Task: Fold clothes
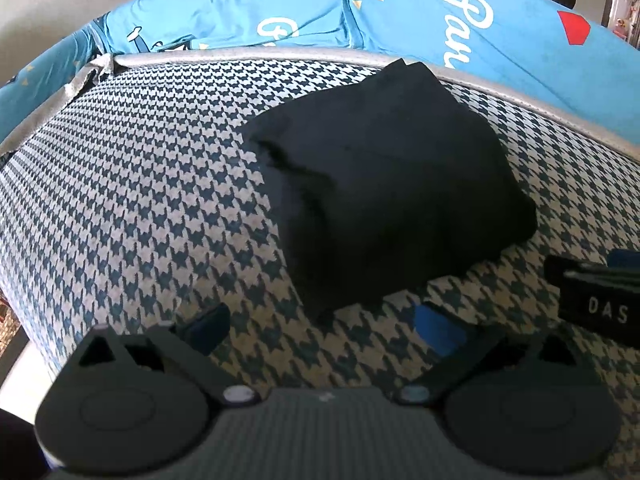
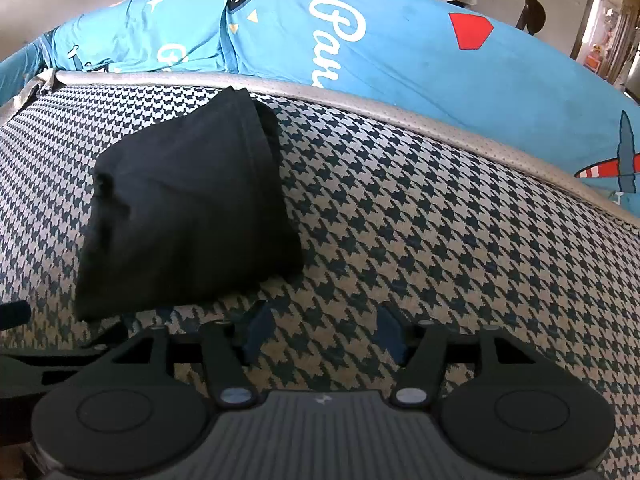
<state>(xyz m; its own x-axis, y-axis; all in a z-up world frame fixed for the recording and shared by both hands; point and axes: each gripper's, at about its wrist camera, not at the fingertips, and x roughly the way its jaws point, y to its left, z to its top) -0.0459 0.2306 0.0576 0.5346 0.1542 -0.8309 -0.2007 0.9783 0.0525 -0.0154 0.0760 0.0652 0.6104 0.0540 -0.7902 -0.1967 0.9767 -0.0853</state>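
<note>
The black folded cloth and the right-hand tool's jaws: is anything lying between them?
Nothing: in the right wrist view, only bare houndstooth cover separates the black folded cloth from the open right gripper.

black garment (image 1: 384, 184) | folded compact | lying on houndstooth surface (image 1: 140, 200)

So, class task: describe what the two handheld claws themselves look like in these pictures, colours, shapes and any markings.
Both are matte black. The left claw and right claw each have two fingers with blue pads, linked arms on silver pivot pins, two round black discs and a ribbed grey centre plate. The right claw's side, seen from the left camera, carries white letters "DAS". No cables or sleeves show.
</note>
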